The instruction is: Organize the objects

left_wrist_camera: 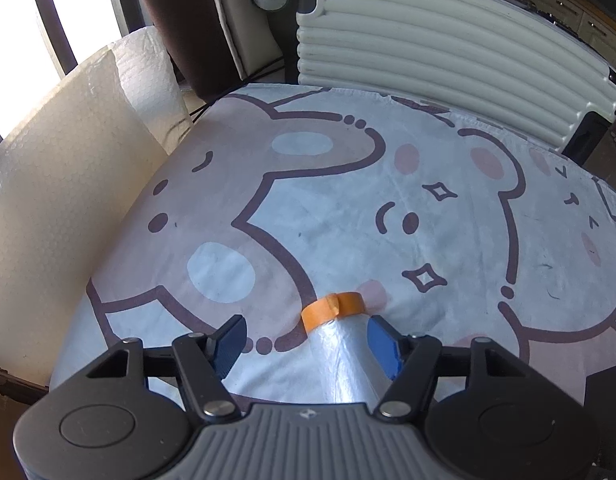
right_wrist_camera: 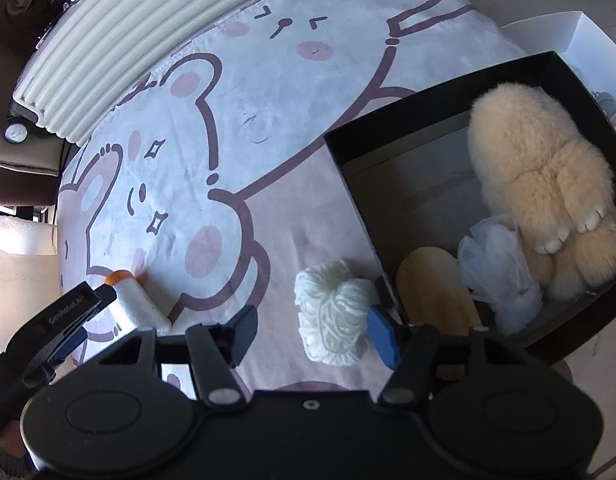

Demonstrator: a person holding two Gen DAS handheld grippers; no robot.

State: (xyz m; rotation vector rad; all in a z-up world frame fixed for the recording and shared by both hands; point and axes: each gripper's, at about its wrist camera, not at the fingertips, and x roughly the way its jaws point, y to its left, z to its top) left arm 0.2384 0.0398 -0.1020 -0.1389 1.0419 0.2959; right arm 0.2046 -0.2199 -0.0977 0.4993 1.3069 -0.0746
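Observation:
A roll of clear plastic film with an orange tape band (left_wrist_camera: 333, 308) lies on the bear-print cloth (left_wrist_camera: 327, 208), between the wide-spread fingers of my left gripper (left_wrist_camera: 306, 340), nearer the right finger. My left gripper is open. The roll also shows in the right wrist view (right_wrist_camera: 138, 300), with the left gripper (right_wrist_camera: 68, 316) beside it. My right gripper (right_wrist_camera: 313, 334) is open, and a white yarn ball (right_wrist_camera: 335, 312) lies between its fingers by the right finger. A black box (right_wrist_camera: 347, 184) at the right holds a fluffy beige plush (right_wrist_camera: 543, 176), a white plastic bag (right_wrist_camera: 495, 268) and a tan oval piece (right_wrist_camera: 435, 292).
Two bubble-wrap rolls (left_wrist_camera: 60, 208) stand at the table's left edge. A ribbed cream suitcase (left_wrist_camera: 439, 48) stands behind the table, also in the right wrist view (right_wrist_camera: 120, 40). A white box (right_wrist_camera: 563, 32) sits behind the black box.

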